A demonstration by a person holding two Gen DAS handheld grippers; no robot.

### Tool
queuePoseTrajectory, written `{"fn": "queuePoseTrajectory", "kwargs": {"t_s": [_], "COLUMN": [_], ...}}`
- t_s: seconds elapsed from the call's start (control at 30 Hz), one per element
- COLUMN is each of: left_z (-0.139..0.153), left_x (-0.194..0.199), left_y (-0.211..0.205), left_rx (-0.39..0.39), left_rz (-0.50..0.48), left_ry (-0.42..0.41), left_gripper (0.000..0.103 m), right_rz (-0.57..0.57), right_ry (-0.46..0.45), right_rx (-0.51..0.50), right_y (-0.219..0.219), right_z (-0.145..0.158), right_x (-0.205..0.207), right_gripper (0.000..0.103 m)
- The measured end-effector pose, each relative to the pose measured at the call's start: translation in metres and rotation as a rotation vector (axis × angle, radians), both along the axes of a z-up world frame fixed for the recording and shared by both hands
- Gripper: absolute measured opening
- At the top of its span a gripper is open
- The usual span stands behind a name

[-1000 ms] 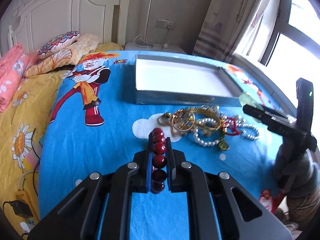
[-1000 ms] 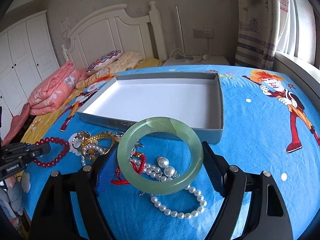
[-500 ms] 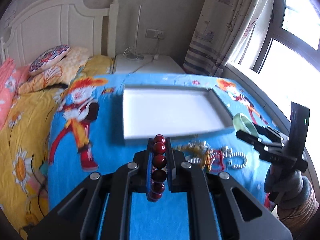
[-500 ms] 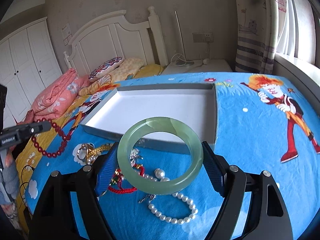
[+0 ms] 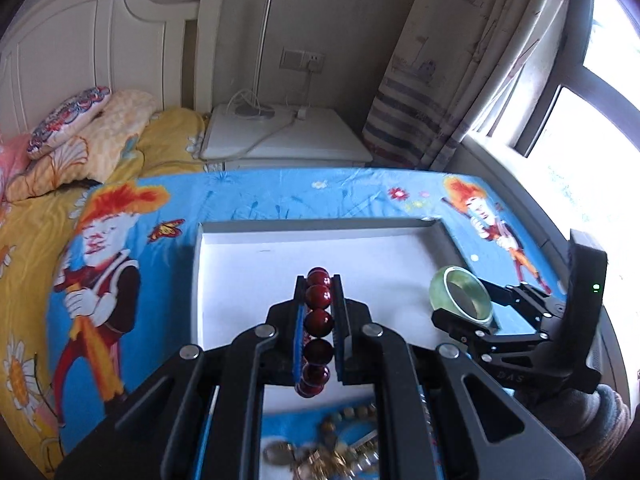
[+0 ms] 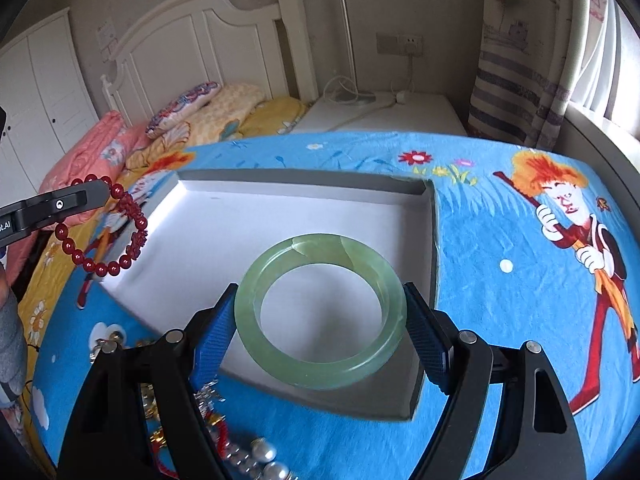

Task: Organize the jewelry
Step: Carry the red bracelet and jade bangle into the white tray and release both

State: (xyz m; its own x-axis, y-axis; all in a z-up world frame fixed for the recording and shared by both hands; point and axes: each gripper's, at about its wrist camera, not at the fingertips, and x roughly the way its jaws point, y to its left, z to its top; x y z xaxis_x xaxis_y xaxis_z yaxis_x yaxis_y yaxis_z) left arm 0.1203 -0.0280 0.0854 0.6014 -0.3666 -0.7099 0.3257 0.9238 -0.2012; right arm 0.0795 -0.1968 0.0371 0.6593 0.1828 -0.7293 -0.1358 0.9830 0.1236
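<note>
- The left hand-held gripper (image 5: 318,320) is clenched on a red bead bracelet (image 5: 318,322); seen from the right wrist, the loop hangs at 9 o'clock, over the left edge of the white tray (image 6: 224,240).
- The right hand-held gripper (image 6: 320,320) grasps a green jade bangle (image 6: 320,312) by its outer rim, held flat above the tray's near right part.
- The remaining jewelry pile (image 6: 240,452) lies on the blue cartoon sheet (image 6: 500,220) at 6 to 7 o'clock, just outside the tray's near wall.

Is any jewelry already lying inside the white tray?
No: the tray floor is bare; bangle and red bead bracelet are held above it.
</note>
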Motion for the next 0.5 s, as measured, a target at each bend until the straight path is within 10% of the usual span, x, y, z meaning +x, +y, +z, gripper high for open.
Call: {"fn": "queuePoseTrajectory", "kwargs": {"t_s": [0.27, 0.33, 0.37, 0.5], "left_z": [-0.057, -0.066, -0.068, -0.071], "left_x": [0.022, 0.02, 0.017, 0.007], "left_y": [0.012, 0.015, 0.017, 0.008], "left_rx": [0.019, 0.038, 0.047, 0.094], "left_rz": [0.094, 0.12, 0.139, 0.116], "left_ry": [0.114, 0.122, 0.111, 0.091], "left_gripper": [0.012, 0.029, 0.054, 0.071], "right_rz": [0.047, 0.056, 0.064, 0.082], "right_ry": [0.027, 0.028, 0.037, 0.06], "right_rx": [-0.157, -0.163, -0.162, -0.185], "right_y": [0.014, 0.015, 0.017, 0.025], "right_z": [-0.013, -0.015, -0.017, -0.022], "right_x": [0.01, 0.01, 0.012, 0.017], "right_gripper": [0.077, 0.079, 0.08, 0.087]}}
